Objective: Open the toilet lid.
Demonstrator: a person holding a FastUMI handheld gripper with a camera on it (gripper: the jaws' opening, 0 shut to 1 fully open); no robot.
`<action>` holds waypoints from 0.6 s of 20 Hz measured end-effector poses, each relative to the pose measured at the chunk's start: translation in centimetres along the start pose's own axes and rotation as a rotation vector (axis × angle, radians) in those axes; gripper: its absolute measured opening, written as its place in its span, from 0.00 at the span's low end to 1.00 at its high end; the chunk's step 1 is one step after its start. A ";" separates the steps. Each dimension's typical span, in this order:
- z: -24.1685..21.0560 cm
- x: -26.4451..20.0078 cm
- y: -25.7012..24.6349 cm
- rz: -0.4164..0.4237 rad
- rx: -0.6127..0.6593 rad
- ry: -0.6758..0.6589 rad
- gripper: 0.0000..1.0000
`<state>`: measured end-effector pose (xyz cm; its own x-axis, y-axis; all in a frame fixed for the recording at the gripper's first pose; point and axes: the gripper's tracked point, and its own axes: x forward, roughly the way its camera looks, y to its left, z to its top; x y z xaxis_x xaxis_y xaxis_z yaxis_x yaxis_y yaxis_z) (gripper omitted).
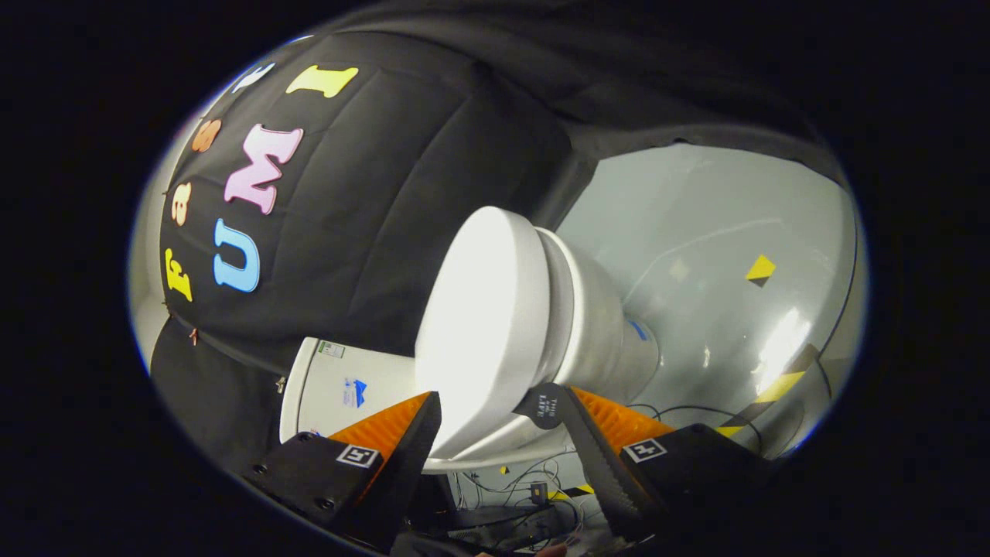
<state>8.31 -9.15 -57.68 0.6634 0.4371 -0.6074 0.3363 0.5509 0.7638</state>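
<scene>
Behind everything hangs the black cloth wall (pixel 402 178) of the booth, and beside it lies a pale grey glossy floor (pixel 719 232) that shows bright reflections; on this floor there is a small yellow and black marker (pixel 760 270), and a yellow and black striped tape (pixel 781 383) runs near its far side. The whole view is strongly tilted, so the toilet (pixel 595 325) seems to lie on its side; it is white, with the tank (pixel 340 383) against the cloth wall and the bowl toward the floor. The toilet lid (pixel 479 333) is white and smooth, and it looks partly lifted from the seat (pixel 561 298); how far it is lifted I cannot tell exactly. The gripper (pixel 499 418) is at the edge of the lid; its two fingers stand apart, and the lower edge of the lid sits in the gap between them; one finger is on the upper face of the lid, the other on the side of the seat. Whether either finger really touches the lid is not clear. A small dark round tab (pixel 544 405) with tiny writing lies just beside the second finger, at the rim of the lid. Below the fingers some thin cables (pixel 526 476) lie on the floor.
</scene>
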 end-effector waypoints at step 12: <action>-1.8 5.2 -3.0 -0.039 0.065 0.120 0.45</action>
<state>9.55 -7.27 -63.50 0.5655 0.5004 -0.6556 0.4054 0.5235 0.7494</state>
